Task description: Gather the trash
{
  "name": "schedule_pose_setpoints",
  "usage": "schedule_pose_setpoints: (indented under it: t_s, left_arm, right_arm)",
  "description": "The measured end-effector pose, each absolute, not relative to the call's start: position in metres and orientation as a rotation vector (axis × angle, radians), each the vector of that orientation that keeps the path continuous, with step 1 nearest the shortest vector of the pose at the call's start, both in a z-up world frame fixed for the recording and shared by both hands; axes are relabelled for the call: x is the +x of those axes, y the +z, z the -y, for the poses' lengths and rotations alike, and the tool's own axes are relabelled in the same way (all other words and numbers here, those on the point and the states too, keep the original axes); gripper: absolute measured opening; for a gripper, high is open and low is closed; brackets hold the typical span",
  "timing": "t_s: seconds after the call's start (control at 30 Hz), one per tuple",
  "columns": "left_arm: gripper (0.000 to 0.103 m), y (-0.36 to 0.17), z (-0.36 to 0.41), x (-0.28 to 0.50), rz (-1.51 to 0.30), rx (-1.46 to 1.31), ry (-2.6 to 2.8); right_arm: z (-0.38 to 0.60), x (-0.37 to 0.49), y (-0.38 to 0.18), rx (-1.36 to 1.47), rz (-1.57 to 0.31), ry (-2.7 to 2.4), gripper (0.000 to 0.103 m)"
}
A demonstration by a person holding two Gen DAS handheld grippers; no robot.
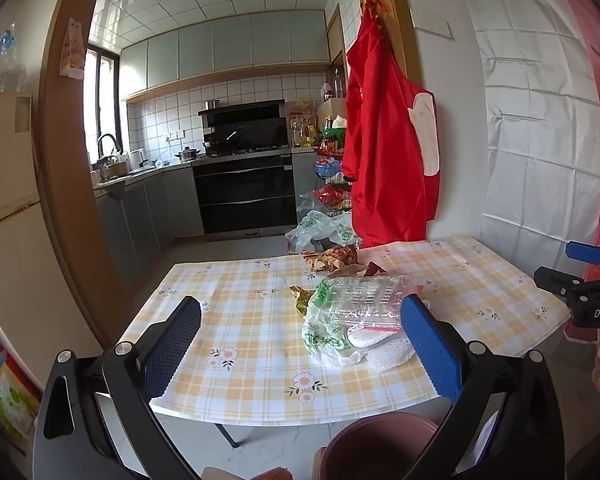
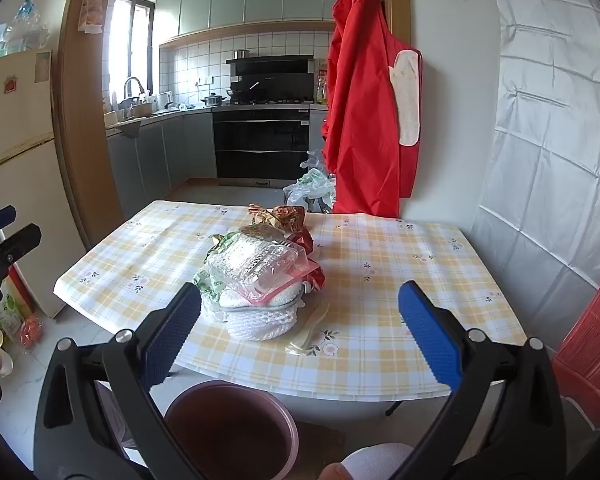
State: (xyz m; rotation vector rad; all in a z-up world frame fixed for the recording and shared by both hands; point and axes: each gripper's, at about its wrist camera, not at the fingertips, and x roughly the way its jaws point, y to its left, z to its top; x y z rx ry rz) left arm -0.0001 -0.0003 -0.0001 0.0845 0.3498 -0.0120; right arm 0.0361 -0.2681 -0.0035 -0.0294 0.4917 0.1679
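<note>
A pile of trash sits on the checked table [image 1: 240, 304] [image 2: 380, 264]: a clear plastic clamshell box [image 1: 364, 296] [image 2: 252, 260], white foam netting [image 1: 388, 350] [image 2: 260, 324], a green-printed plastic bag [image 1: 320, 332], and brown and red snack wrappers [image 1: 332, 258] [image 2: 284, 216] behind. A pale plastic spoon [image 2: 310, 328] lies to the pile's right. A brown bin [image 1: 376, 448] [image 2: 232, 428] stands on the floor below the table's near edge. My left gripper [image 1: 300, 344] is open and empty, near the pile. My right gripper [image 2: 300, 332] is open and empty, in front of the pile.
A red apron [image 1: 384, 152] [image 2: 364, 120] hangs on the wall behind the table. Plastic bags [image 1: 320, 232] [image 2: 312, 188] lie on the floor beyond it. A fridge [image 2: 20, 168] stands at the left. A red chair [image 2: 592, 340] stands at the right.
</note>
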Motion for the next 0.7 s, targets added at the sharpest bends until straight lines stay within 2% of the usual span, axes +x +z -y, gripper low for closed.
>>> schedule_pose_setpoints:
  t_s: [0.7]
  left_arm:
    - [0.098, 0.008, 0.003, -0.005, -0.34, 0.086, -0.026]
  right_arm:
    - [0.269, 0.036, -0.002, -0.022, -0.491, 0.169, 0.097]
